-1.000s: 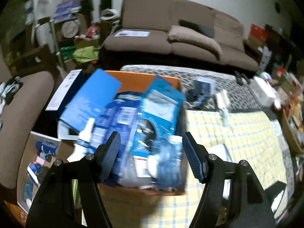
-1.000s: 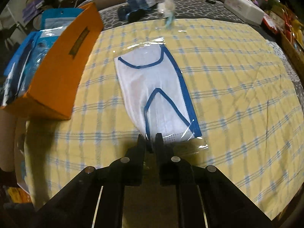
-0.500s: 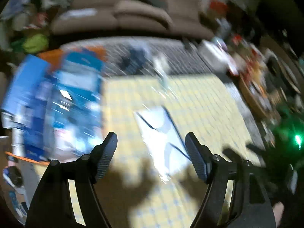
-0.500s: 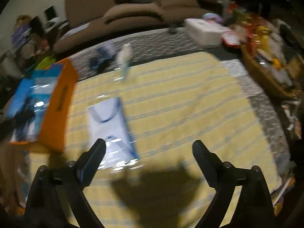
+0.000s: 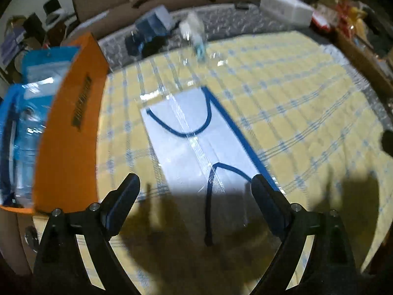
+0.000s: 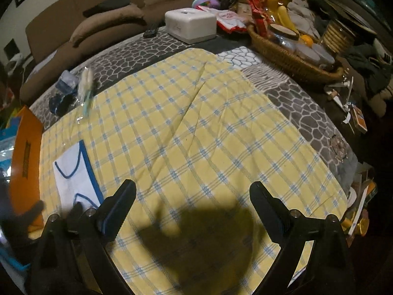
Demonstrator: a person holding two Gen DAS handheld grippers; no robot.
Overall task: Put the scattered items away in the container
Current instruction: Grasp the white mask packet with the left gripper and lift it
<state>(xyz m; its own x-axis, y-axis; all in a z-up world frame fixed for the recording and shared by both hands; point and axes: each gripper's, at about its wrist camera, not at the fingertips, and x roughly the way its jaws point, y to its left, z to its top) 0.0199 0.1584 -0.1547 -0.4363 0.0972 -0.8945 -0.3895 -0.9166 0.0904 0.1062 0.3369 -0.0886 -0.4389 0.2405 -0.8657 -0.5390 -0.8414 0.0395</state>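
Note:
A white mask with blue edging in a clear sleeve [image 5: 196,145] lies flat on the yellow checked cloth [image 5: 307,113]; it also shows in the right wrist view [image 6: 73,182]. My left gripper [image 5: 195,191] is open and hovers just above the sleeve's near end, its jaws astride it. The orange box [image 5: 68,132] stands to the left, filled with blue packets [image 5: 22,113]. A small clear packet [image 5: 196,34] and a dark blue bundle [image 5: 147,36] lie at the far edge. My right gripper [image 6: 192,204] is open and empty over bare cloth.
A white tissue box [image 6: 191,24] and a wicker basket [image 6: 289,56] of food stand at the back right. A brown sofa [image 6: 98,24] runs behind the table. The table's right edge holds clutter [image 6: 356,120].
My right gripper let go of the sleeved mask, opened and swung right. My left gripper left the orange box and came over the mask.

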